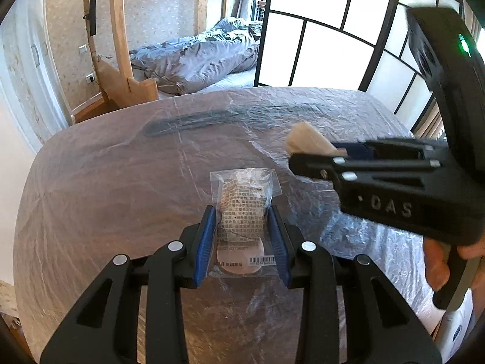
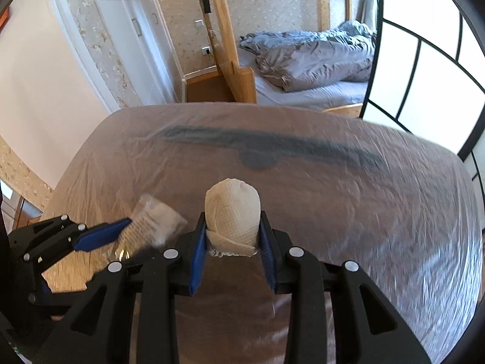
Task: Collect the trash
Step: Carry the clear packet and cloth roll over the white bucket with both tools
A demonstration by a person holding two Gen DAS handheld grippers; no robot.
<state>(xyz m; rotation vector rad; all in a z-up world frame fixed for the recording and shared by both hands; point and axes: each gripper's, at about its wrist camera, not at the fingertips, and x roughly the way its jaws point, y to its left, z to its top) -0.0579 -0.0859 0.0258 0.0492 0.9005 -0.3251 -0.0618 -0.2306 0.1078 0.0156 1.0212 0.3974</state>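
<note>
Left gripper (image 1: pixel 242 227): its blue jaws are closing on a clear plastic packet (image 1: pixel 244 212) with a printed label; the packet is sitting between them, pressed from both sides, and seems to be lifted off the surface.

Right gripper (image 2: pixel 233 236): its jaws are pinching a rolled white paper towel wad (image 2: pixel 232 212), which is standing up between them and sticking out forward.

Where the trash is: both pieces are being held above the bench (image 1: pixel 121 182), which is covered with wrinkled transparent film; they are near each other, the packet on the left and the wad on the right.

Progress: two pieces of trash are already in the jaws, so the picking part is looking done for these. No bin or bag is showing in either view, so the dropping step is probably still waiting. No other loose trash is appearing on the film.

Under the film: a long dark shape (image 2: pixel 266 148) is lying further back; what it is, the pictures are not telling clearly.

Left view only: it is showing the right gripper from the side, with the person's fingers (image 1: pixel 436 261) on its handle and a green light on its body.

Right view only: it is showing the left gripper from the side, blurred, and a white door (image 2: pixel 100 30) at the left.

Far: a bed (image 2: pixel 309 91) with a grey duvet and a wooden frame is standing behind the bench.
</note>
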